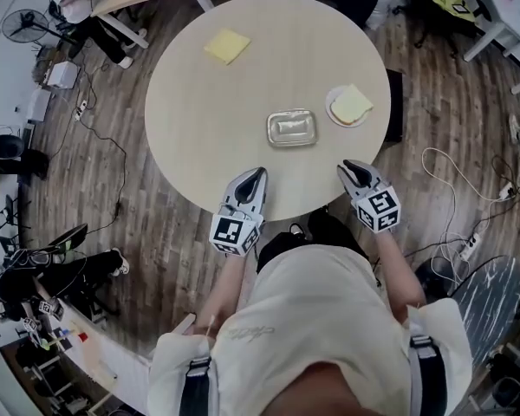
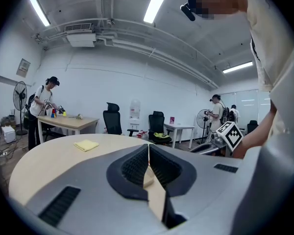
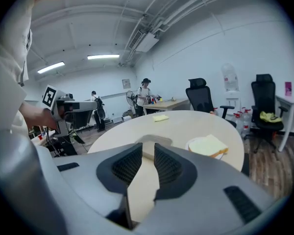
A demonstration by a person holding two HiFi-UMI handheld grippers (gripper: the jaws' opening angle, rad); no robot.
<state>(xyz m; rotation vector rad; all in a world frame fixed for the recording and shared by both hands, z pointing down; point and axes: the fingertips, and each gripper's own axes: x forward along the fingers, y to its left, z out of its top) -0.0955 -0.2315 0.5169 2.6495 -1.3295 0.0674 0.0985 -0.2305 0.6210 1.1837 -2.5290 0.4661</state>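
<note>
- The left gripper (image 1: 256, 177) hovers over the near rim of the round pale wooden table (image 1: 199, 120), at lower centre of the head view. Its jaws meet at the tips, with nothing between them.
- The right gripper (image 1: 353, 168) hangs over the same rim, further right in the frame. Its jaws stand a narrow slit apart and hold nothing.
- A shallow rectangular metal tray (image 1: 292, 128) lies on the table up-frame from both grippers, between them and touching neither.
- Its long axis runs left to right across the frame, so a long side faces the person.
- The tray sits up and right of the left gripper, which looks slightly the nearer, and up and left of the right gripper. In the right gripper view it shows just beyond the slit.
- Just right of the tray, a small white round plate (image 1: 340, 122) carries a pale slice of bread (image 1: 353, 103); the right gripper is closer to these.
- A folded yellow cloth (image 1: 227, 46) lies on the table's far upper-left part, well apart.
</note>
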